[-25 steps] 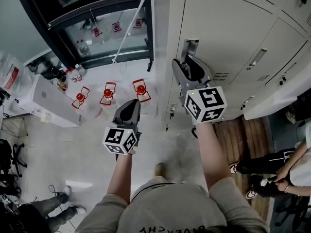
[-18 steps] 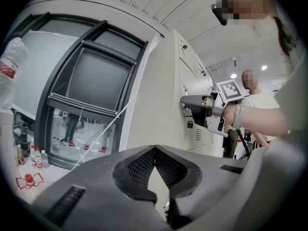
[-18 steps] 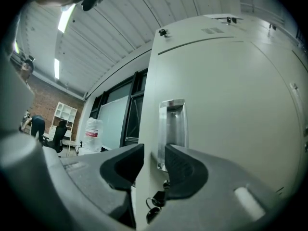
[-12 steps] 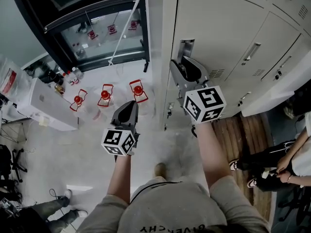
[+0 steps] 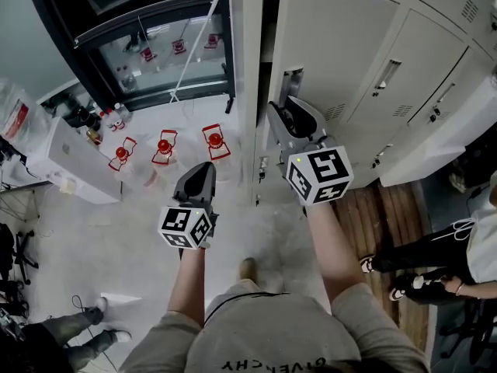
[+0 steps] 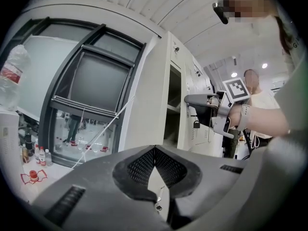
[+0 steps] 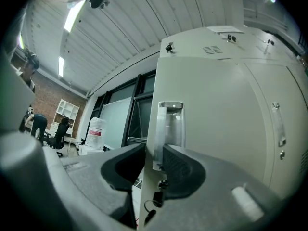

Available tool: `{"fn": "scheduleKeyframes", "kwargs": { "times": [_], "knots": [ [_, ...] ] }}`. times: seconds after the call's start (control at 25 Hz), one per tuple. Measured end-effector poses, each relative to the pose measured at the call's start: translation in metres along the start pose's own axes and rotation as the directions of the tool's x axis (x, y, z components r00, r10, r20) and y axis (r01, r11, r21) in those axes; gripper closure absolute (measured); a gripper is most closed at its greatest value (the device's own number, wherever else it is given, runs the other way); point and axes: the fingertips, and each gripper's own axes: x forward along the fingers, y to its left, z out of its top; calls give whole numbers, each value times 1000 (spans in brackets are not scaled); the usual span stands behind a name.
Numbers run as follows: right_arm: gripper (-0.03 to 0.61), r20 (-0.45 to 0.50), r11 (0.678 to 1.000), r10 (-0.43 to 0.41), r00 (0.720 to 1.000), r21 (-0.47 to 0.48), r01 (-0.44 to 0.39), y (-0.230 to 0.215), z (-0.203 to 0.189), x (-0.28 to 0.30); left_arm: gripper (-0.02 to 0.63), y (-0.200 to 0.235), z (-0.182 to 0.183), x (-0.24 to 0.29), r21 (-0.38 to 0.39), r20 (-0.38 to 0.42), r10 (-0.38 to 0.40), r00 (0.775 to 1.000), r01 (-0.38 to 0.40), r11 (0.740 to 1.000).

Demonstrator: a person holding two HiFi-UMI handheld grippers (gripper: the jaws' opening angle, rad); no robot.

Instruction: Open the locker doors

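The pale grey locker door (image 5: 334, 45) stands slightly ajar, with a dark gap along its left edge. My right gripper (image 5: 289, 109) is shut on that edge at the recessed metal handle (image 5: 292, 80). In the right gripper view the door's edge and handle (image 7: 169, 124) sit pinched between the two pads (image 7: 180, 165), and a key (image 7: 156, 196) hangs from the lock just below. My left gripper (image 5: 203, 171) hangs in the air left of the lockers, shut on nothing. The left gripper view shows its closed tips (image 6: 154, 150), the right gripper (image 6: 202, 100) and the ajar door (image 6: 185, 129).
More closed lockers (image 5: 404, 61) run to the right. A dark-framed window (image 5: 155, 53) lies to the left, with red objects (image 5: 163, 148) on the floor and a white counter (image 5: 70, 162). People stand at the right (image 5: 435, 263) and bottom left (image 5: 70, 336).
The locker door has swung out from its frame, opening a dark gap at its left edge. My right gripper came back with it and its jaws narrowed on the handle. The left gripper barely moved.
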Motion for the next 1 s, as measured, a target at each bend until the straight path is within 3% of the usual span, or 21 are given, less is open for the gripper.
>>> {"fn": "scheduleKeyframes", "kwargs": {
  "times": [0.36,0.6,1.0],
  "knots": [
    [462,11,997,70,997,-9,-70,1,9,-59,615,-52,-12,-28,-14,4,34,999,-34,999],
    [462,35,993,105,994,42,-106,-6,14,-98,615,-92,-22,-46,-14,-4,37,999,-37,999],
    [451,50,993,104,993,48,-106,-29,20,-159,615,-138,-30,-64,1,-12,32,999,-32,999]
  ]
}}
